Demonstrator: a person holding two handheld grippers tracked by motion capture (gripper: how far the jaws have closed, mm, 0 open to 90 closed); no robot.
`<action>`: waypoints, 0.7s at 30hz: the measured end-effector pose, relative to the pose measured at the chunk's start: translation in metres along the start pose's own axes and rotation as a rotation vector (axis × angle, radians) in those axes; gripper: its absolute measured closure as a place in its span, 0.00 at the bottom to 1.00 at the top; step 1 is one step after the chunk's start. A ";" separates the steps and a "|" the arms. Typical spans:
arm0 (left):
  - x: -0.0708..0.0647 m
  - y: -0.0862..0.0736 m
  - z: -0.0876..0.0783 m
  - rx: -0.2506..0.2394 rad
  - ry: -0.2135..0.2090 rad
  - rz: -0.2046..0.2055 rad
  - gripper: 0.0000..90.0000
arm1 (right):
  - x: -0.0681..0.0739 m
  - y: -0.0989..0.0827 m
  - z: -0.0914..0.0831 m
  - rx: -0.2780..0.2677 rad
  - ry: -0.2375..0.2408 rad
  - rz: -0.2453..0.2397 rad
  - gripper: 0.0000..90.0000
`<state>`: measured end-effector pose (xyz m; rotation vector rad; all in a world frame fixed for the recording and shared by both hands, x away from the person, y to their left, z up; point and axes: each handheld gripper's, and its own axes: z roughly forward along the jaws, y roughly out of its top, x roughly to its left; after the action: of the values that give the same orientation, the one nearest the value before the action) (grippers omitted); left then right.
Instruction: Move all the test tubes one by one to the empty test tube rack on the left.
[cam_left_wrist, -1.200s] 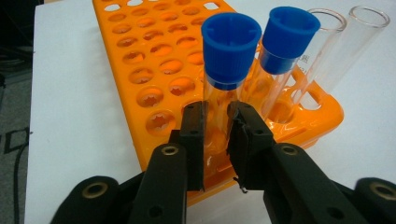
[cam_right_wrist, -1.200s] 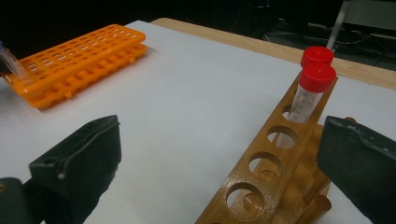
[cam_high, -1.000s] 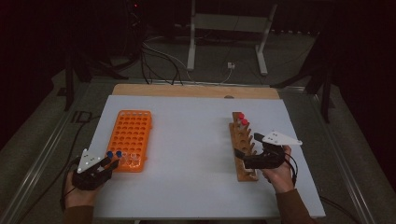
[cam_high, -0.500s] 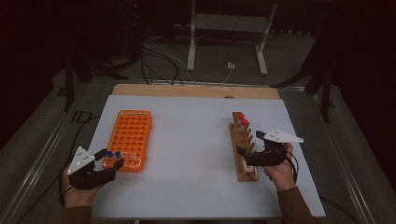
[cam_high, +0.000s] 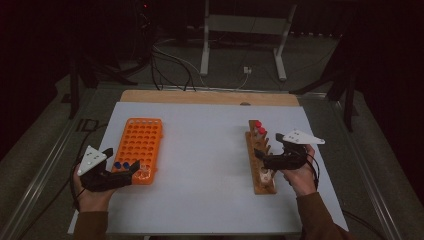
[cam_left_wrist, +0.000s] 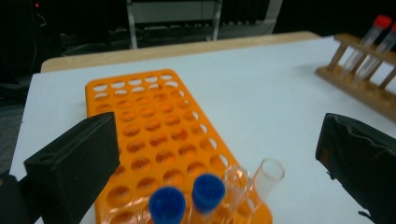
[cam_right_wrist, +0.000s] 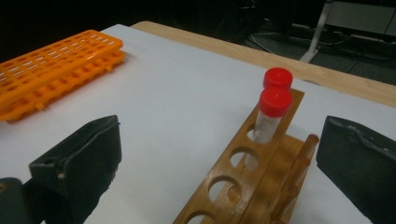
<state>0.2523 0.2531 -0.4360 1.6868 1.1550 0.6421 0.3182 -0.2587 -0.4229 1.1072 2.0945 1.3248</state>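
An orange tube rack (cam_high: 140, 140) lies at the table's left. At its near end stand two blue-capped tubes (cam_left_wrist: 208, 191) and two uncapped clear tubes (cam_left_wrist: 270, 171). My left gripper (cam_high: 122, 160) hovers just above that end. Its jaws have just been opening and now stand wide in the left gripper view (cam_left_wrist: 217, 135), with the tubes low between them and untouched. At the right, a wooden rack (cam_high: 260, 172) holds two red-capped tubes (cam_right_wrist: 274, 105) at its far end. My right gripper (cam_high: 262, 159) is open beside the rack's middle holes, with nothing in it (cam_right_wrist: 222, 135).
A white mat (cam_high: 205, 165) covers the table, with a bare wooden strip (cam_high: 210, 96) along the far edge. Cables and a metal stand's legs (cam_high: 240, 45) lie on the dark floor beyond. The mat between the two racks is bare.
My left gripper has opened wide and lifted a little off the orange rack's near end, and the blue caps now show there. The right hand has stayed put.
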 end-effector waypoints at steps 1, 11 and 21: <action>0.000 0.001 0.000 -0.007 0.001 -0.002 0.00 | -0.001 0.001 0.001 -0.003 -0.001 0.002 0.00; -0.009 0.011 0.009 -0.020 -0.036 -0.009 0.03 | -0.017 0.010 0.021 0.041 -0.013 0.022 0.12; -0.023 0.022 0.021 -0.029 -0.093 -0.005 0.05 | -0.033 0.003 0.045 0.093 -0.052 0.039 0.50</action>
<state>0.2689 0.2219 -0.4219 1.6707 1.0789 0.5683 0.3704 -0.2593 -0.4430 1.2136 2.1262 1.2134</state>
